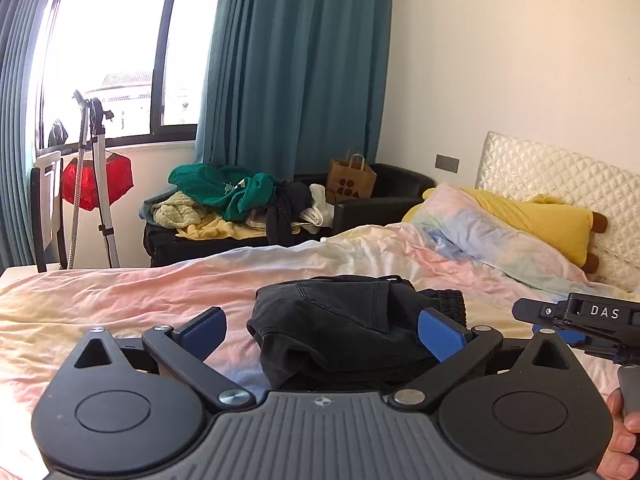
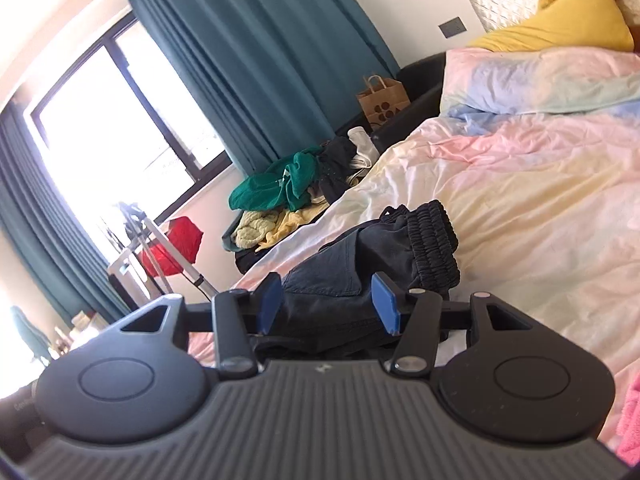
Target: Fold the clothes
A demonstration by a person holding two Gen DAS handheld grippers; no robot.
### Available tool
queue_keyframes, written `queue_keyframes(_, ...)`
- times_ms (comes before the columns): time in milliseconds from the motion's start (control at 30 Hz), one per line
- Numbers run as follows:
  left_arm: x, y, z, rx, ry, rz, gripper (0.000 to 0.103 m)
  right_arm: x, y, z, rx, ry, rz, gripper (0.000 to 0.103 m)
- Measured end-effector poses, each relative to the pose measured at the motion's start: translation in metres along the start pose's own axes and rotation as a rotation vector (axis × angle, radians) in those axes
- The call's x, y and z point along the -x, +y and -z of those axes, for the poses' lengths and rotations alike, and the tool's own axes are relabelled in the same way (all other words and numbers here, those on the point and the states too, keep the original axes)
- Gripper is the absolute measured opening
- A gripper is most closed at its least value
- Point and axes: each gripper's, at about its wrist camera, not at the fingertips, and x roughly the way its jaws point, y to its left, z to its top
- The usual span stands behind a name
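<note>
Two blue-padded grippers over one dark garment on a pastel bed. Seen from the left wrist: left gripper [image 1: 322,332] low over the black trousers [image 1: 340,328], jaws spread wide, left pad clear of the cloth above the pastel duvet [image 1: 120,304], right pad up against the near right part of the heap, nothing pinched. Trousers bunched at the near middle of the bed, elastic waistband at the far right of the bundle. Right gripper [image 1: 560,322] edging in from the right, marked DAS, side-on, its jaw state not readable from here. Beyond, far right, a tie-dye pillow [image 1: 492,232] and yellow plush cushion [image 1: 532,216] against the quilted headboard [image 1: 560,176]; far left, a pile of laundry [image 1: 240,200] on a black sofa [image 1: 384,200], a brown paper bag [image 1: 352,178], teal curtains [image 1: 296,60] beside the bright window [image 1: 104,48]. Seen from the right wrist: right gripper [image 2: 328,304] tilted, jaws parted on either side of a fold of the trousers [image 2: 360,264], pads flanking the denim, not visibly squeezing it. Ribbed waistband [image 2: 434,240] just beyond the right pad. Pink cloth [image 2: 630,420] at the near right edge.
</note>
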Motion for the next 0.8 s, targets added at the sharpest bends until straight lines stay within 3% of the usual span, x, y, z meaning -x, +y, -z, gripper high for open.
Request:
queue_keyframes(167,0.049,0.004,0.022,-0.004,-0.04,-0.049,0.103,0.034,0.038,0.026,0.163,-0.009,-0.016,0.055)
queue_keyframes(233,0.068,0.006,0.036,-0.016,-0.053,-0.097,0.103,0.043,0.05,0.039,0.21,-0.024,-0.03,0.063)
queue_keyframes(300,0.082,0.009,0.048,-0.028,-0.055,-0.131,0.103,0.057,0.064,0.054,0.254,-0.074,-0.024,0.086)
queue_keyframes(400,0.097,0.014,0.064,-0.03,-0.04,-0.161,0.103,0.07,0.08,0.073,0.328,-0.142,-0.027,0.093)
queue_keyframes(500,0.11,0.024,0.075,-0.015,-0.058,-0.189,0.103,0.075,0.085,0.09,0.354,-0.177,-0.031,0.092)
queue_keyframes(667,0.124,0.037,0.086,-0.021,-0.088,-0.212,0.103,0.06,0.092,0.116,0.382,-0.106,0.006,0.092)
queue_keyframes(800,0.124,0.042,0.092,-0.01,-0.089,-0.207,0.103,0.05,0.096,0.128,0.407,-0.098,0.038,0.092)
